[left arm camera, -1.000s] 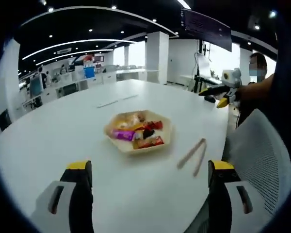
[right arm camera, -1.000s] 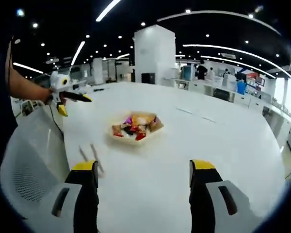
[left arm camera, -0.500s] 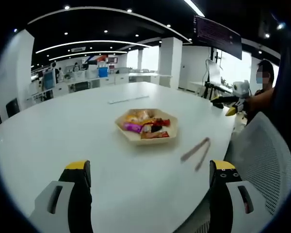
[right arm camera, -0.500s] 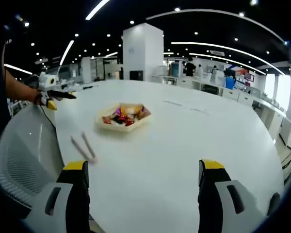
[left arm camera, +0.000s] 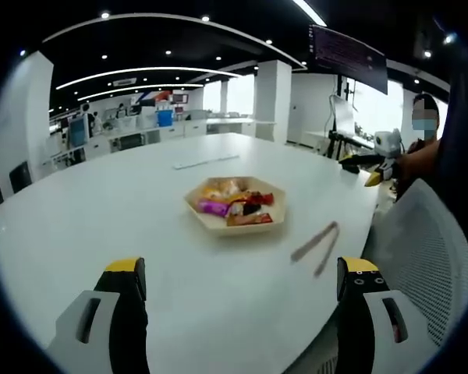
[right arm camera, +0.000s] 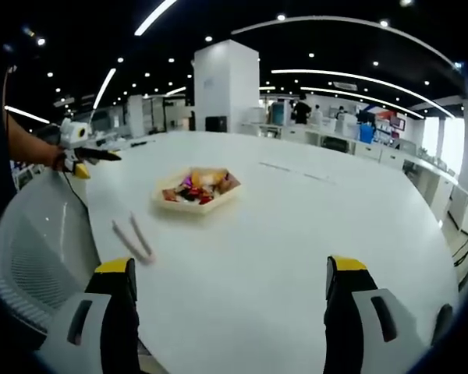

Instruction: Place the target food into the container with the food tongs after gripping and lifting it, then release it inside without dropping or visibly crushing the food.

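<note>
A pale hexagonal tray (left arm camera: 218, 226) holding several wrapped snacks (left arm camera: 234, 204) sits mid-table. Beige food tongs (left arm camera: 317, 245) lie flat on the table to its right. My left gripper (left arm camera: 242, 276) hovers over the near table edge, open and holding nothing, well short of both. In the right gripper view the same tray (right arm camera: 189, 206) and snacks (right arm camera: 196, 185) lie ahead, with the tongs (right arm camera: 132, 238) to their left. My right gripper (right arm camera: 230, 269) is open and holds nothing. Each view also catches the other gripper (left arm camera: 370, 162) (right arm camera: 82, 152), held in a hand off the table's side.
The large white round table (left arm camera: 101, 210) spreads wide around the tray. A white mesh chair (left arm camera: 421, 241) (right arm camera: 39, 241) stands at the table edge near the tongs. A thin strip (left arm camera: 205, 161) lies farther back. Desks, pillars and people fill the office behind.
Both cameras drifted a little, so the tray and tongs sit slightly elsewhere in each picture. Nothing on the table moved. The right jaws look slightly wider apart.
</note>
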